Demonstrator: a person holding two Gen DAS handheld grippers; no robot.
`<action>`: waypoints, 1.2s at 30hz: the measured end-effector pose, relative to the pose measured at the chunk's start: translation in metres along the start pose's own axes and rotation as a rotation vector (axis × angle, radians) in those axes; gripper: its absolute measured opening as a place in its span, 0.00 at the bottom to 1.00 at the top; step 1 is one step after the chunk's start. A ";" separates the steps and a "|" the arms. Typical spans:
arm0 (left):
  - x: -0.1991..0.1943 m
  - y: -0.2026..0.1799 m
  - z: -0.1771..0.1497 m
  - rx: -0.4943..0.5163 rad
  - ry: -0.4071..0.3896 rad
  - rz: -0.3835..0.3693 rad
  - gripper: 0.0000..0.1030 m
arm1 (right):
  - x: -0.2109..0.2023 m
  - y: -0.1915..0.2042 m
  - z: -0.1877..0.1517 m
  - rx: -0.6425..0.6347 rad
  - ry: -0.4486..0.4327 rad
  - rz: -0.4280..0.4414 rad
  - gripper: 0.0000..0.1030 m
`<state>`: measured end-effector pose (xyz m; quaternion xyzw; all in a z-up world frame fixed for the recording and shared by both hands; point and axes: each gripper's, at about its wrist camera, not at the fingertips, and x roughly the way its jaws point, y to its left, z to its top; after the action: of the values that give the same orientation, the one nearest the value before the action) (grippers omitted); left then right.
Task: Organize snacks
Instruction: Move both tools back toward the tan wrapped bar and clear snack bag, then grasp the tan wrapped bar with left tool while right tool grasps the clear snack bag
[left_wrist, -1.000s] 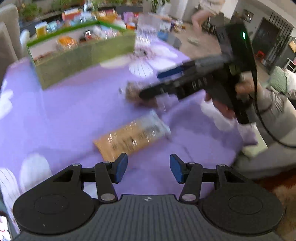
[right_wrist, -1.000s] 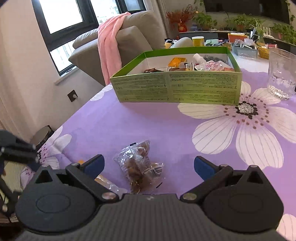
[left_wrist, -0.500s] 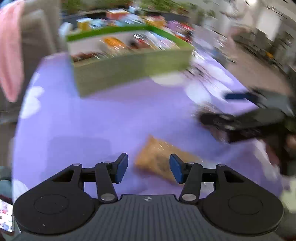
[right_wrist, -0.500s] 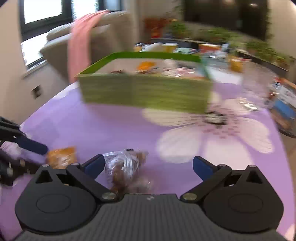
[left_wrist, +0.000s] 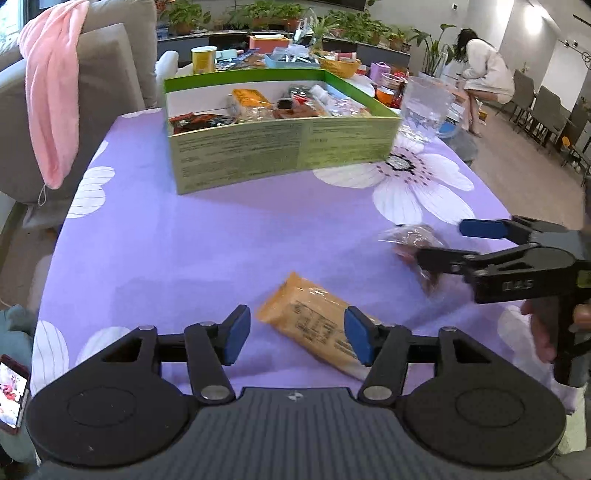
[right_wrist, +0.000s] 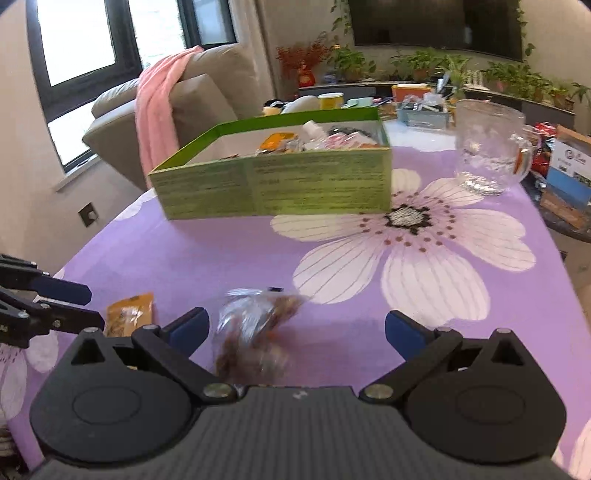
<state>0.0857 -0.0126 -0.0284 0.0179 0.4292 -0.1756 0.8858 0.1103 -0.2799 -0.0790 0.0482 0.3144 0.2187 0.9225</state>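
- Since a second ago the left tongs have swung over the orange snack packet, which lay farther ahead of them then, and their jaws have just been opening, with one end of the packet now showing between the blue pads without touching them.
- Meanwhile the right tongs have closed in on the clear bag of brown snacks, which now sits nearer the left pad than before.
- On the far side of the purple flowered bench stands a green cardboard box, open at the top; it holds several wrapped snacks, among them an orange packet and a dark red one, though most are too small to name.
- Beside the box's right corner stands a clear glass mug; whether it holds anything I cannot tell.
- Left tongs: moderately wide, holding nothing.
- Right tongs: wide apart, empty; the clear bag lies blurred on the bench between the jaws, near the left one, with a broad gap to the right one.
- Both loose snacks lie on the near part of the bench, well short of the box.
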 end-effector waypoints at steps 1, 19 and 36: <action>-0.001 -0.005 0.000 0.003 0.005 -0.002 0.55 | 0.001 0.001 -0.001 -0.007 0.002 0.005 0.59; 0.059 -0.032 0.030 0.050 0.153 0.065 0.58 | -0.013 -0.014 -0.013 0.046 0.018 0.016 0.59; 0.041 -0.013 0.020 -0.094 0.041 -0.024 0.43 | -0.006 0.008 -0.014 -0.044 -0.011 0.012 0.59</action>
<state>0.1199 -0.0406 -0.0459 -0.0252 0.4553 -0.1652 0.8745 0.0950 -0.2761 -0.0849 0.0311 0.3039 0.2310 0.9237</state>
